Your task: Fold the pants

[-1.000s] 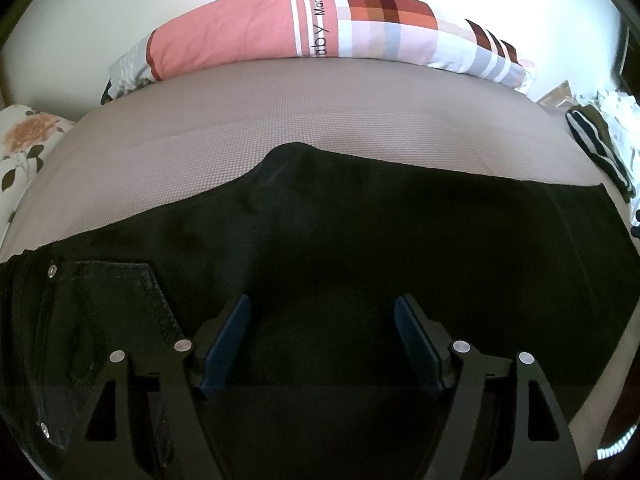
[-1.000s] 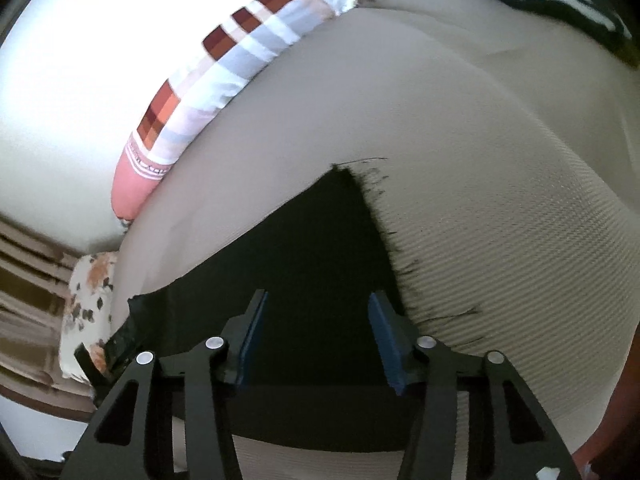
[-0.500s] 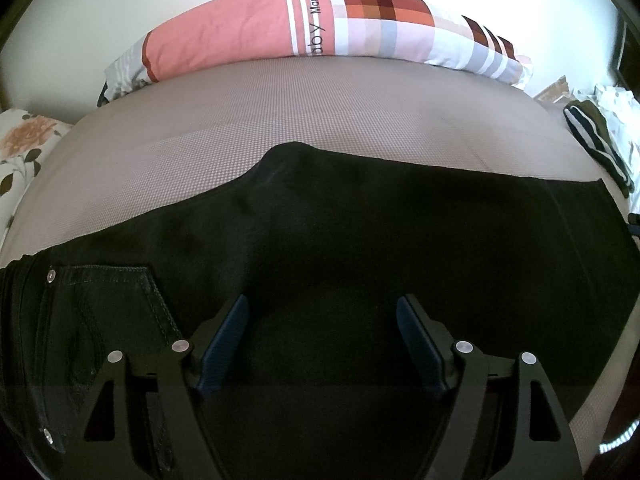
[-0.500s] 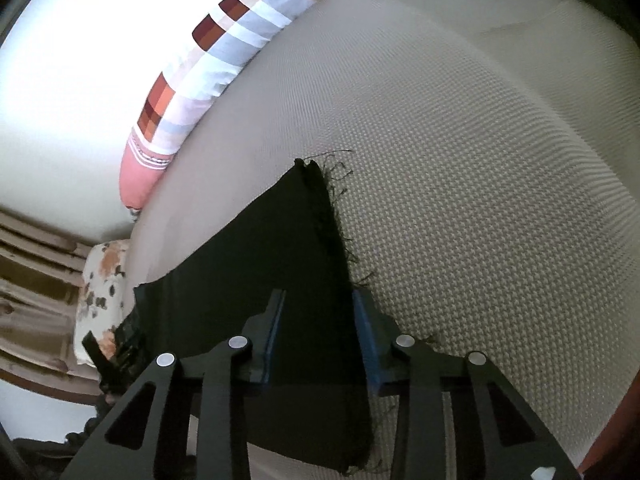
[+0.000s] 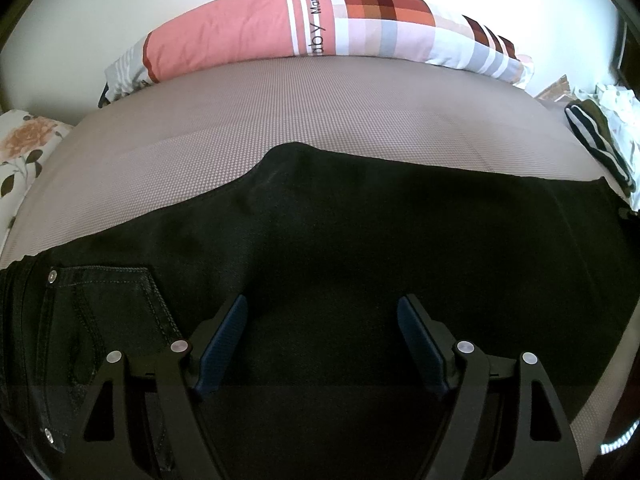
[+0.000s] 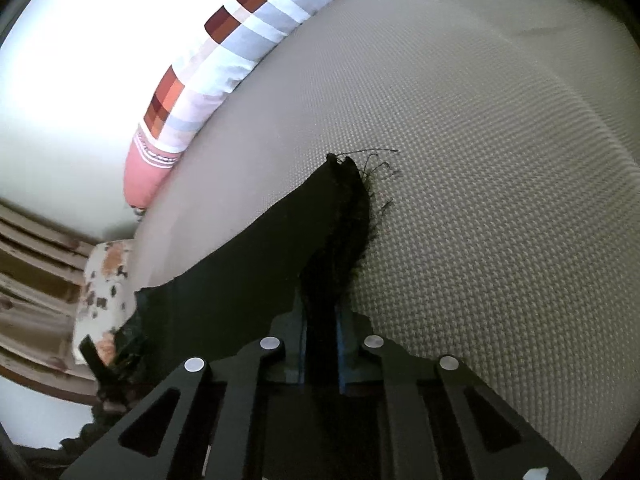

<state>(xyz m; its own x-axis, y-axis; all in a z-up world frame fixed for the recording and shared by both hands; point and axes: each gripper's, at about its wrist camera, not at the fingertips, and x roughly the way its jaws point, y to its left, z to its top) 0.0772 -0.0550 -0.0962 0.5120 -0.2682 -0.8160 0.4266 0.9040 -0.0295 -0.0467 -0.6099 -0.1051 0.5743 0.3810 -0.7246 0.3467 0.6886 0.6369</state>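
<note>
1. Beige woven mattress (image 5: 304, 120) fills both views, with a pale wall behind it and a long pillow (image 5: 320, 24) in pink, white and red-brown checks lying along its far edge.
2. Black pants (image 5: 360, 248) lie spread flat across the near part of the mattress, waist end to the left of the left wrist view – a stitched back pocket (image 5: 104, 300) with rivets shows there – and the leg runs off to the right.
3. Left gripper (image 5: 322, 336) hangs over the middle of the pants with its blue-padded jaws standing wide apart; nothing is pinched between them.
4. Right gripper (image 6: 320, 328) has just been closing, and its jaws now pinch the frayed hem end of the pant leg (image 6: 340, 216); the cloth bunches into a narrow ridge ahead of the pads, loose threads trailing onto the mattress.
5. A floral cushion (image 5: 20, 148) sits at the left edge of the mattress, and a dark striped garment (image 5: 596, 136) lies at the right edge beside some white patterned cloth.
</note>
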